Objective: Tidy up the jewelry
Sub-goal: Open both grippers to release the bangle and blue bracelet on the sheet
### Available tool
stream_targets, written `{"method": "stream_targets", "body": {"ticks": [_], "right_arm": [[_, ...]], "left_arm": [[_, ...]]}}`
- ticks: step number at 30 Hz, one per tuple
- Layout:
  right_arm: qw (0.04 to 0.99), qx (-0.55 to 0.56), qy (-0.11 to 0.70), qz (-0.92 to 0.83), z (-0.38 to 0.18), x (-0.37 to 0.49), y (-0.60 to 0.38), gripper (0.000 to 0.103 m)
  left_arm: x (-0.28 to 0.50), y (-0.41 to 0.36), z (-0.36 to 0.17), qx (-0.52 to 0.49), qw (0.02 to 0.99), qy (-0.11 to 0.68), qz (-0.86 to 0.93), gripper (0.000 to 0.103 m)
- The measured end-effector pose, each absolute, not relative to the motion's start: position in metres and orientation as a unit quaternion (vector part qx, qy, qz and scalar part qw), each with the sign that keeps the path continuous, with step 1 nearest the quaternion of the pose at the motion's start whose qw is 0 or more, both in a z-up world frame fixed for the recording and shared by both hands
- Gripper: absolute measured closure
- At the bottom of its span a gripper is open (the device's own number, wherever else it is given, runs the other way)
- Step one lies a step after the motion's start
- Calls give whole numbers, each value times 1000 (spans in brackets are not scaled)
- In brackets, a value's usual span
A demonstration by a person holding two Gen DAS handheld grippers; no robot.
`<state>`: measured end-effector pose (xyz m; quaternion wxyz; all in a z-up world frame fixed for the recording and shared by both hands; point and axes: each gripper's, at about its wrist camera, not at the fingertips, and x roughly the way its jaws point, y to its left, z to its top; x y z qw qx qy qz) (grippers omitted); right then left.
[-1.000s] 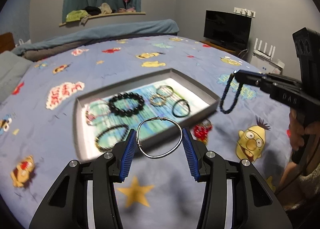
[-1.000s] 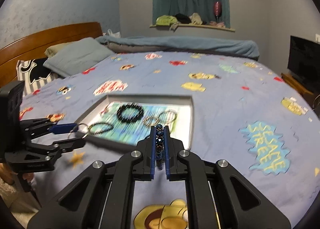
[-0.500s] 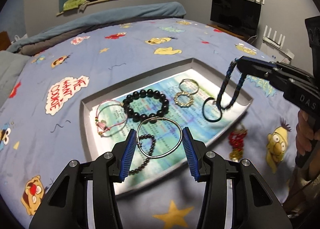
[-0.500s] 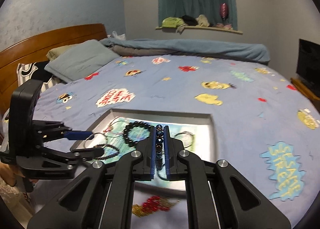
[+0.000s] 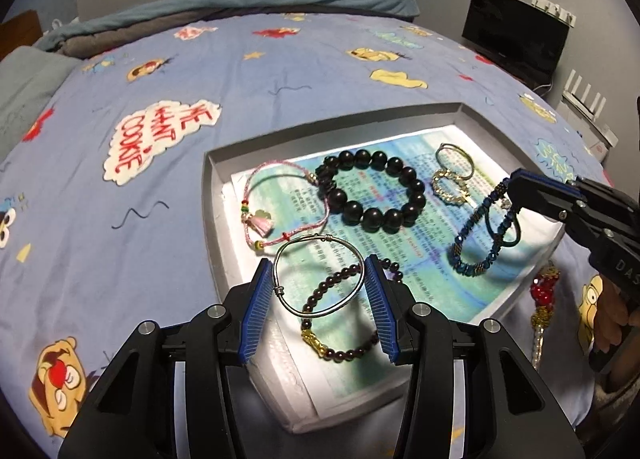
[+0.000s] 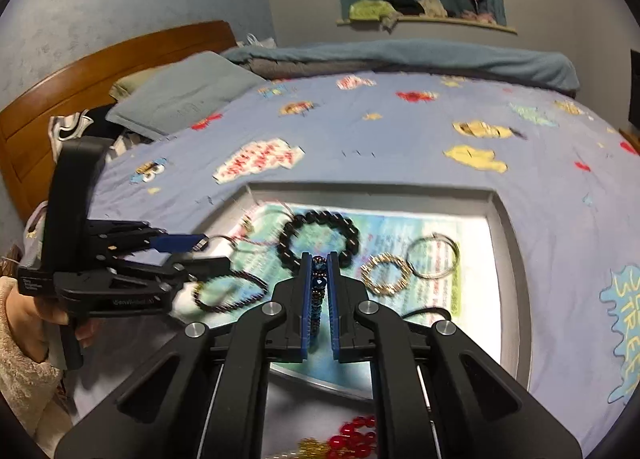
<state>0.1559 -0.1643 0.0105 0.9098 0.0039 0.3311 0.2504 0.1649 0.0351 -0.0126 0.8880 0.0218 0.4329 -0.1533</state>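
Left wrist view. Left tongs (image 5: 318, 289) hold a silver wire bangle (image 5: 319, 275) across its width, one blue pad on each side of the ring; jaws spread to the bangle's diameter. Bangle hangs above the near-left part of the grey tray (image 5: 212, 219), over a dark garnet bead bracelet (image 5: 340, 319) lying on the printed paper liner. In the tray: pink cord bracelet (image 5: 280, 203) at the left, large black bead bracelet (image 5: 372, 193) mid-tray, a gold chain ring (image 5: 450, 187) and a thin silver ring (image 5: 454, 157) at the far right, a black loop (image 5: 502, 229) beneath the right tongs. Right tongs (image 5: 516, 187) enter from the right, clamped narrow on a blue beaded bracelet (image 5: 478, 237) that dangles with its lower end at or just above the liner; cannot tell if it touches. Red and gold bead strand (image 5: 542, 307) lies on the bedspread (image 5: 200, 71) just outside the tray's right wall.

Right wrist view. Right tongs (image 6: 320, 283) nearly closed, the blue beaded bracelet pinched between the pads. Tray straight ahead on the bed. Left tongs (image 6: 208, 249) at the left, blurred, over the tray's left side, with the bangle at their tips. Red beads at the bottom edge.
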Motion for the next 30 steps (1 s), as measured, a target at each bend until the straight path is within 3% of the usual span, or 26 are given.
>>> {"method": "stream_targets", "body": {"ticks": [12,25,30], "right_arm": [[886,-12,393,248,-19,166,-153,96],[882,-22,395,254,-18,162,-148,95],[886,-19,391,246,-17,162,-152,80]], "left_arm": [[169,29,-23,34,886,439,-148,54],[172,20,-32,49,881,446,-149,54],[169,23,-28,41,883,442,-153,54]]}}
